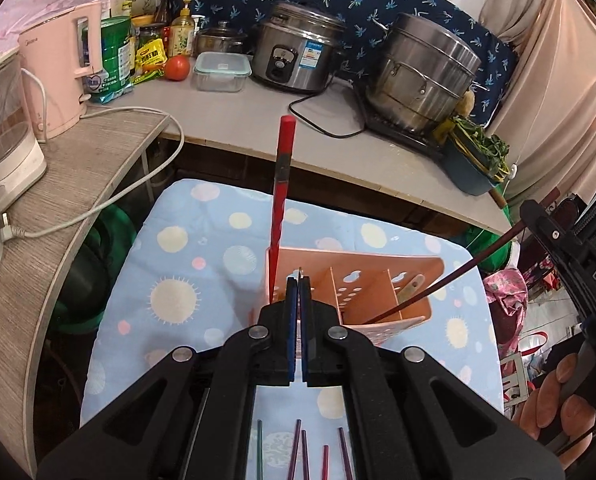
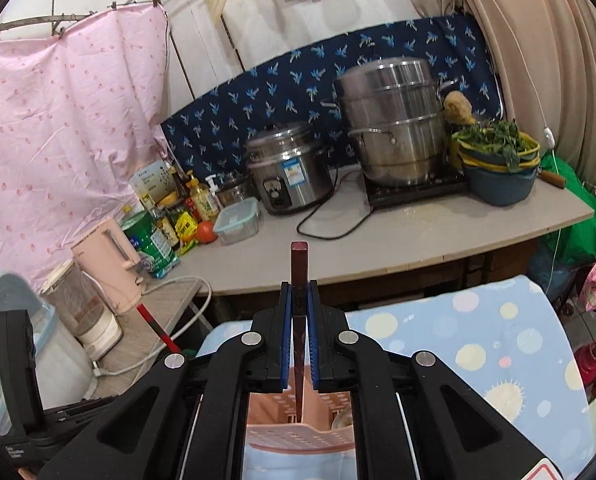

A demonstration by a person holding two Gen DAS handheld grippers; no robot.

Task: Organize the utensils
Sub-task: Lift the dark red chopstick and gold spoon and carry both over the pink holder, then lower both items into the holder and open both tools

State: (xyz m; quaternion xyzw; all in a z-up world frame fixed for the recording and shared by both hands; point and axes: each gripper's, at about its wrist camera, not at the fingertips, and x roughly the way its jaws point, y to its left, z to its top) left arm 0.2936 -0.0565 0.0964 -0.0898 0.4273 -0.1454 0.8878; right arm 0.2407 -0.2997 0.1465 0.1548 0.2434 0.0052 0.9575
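A pink perforated utensil holder (image 1: pixel 362 284) stands on the blue dotted cloth (image 1: pixel 185 264). A red chopstick (image 1: pixel 281 196) stands upright in its left compartment. My left gripper (image 1: pixel 299 280) is shut with nothing clearly between its pads, just in front of the holder. My right gripper (image 2: pixel 299 292) is shut on a dark maroon chopstick (image 2: pixel 299 264), whose lower end reaches down into the holder (image 2: pixel 298 428). That chopstick shows in the left wrist view (image 1: pixel 450 276) slanting into the right compartment. Several more chopsticks (image 1: pixel 302 452) lie on the cloth below my left gripper.
A grey counter (image 1: pixel 257 116) behind holds a rice cooker (image 1: pixel 293 52), a steel steamer pot (image 1: pixel 422 72), a glass container (image 1: pixel 221 72), a tomato (image 1: pixel 177 68) and a pink kettle (image 1: pixel 61 72). A white cable (image 1: pixel 97 208) hangs over the left shelf. A basin of greens (image 2: pixel 498 160) sits at the right.
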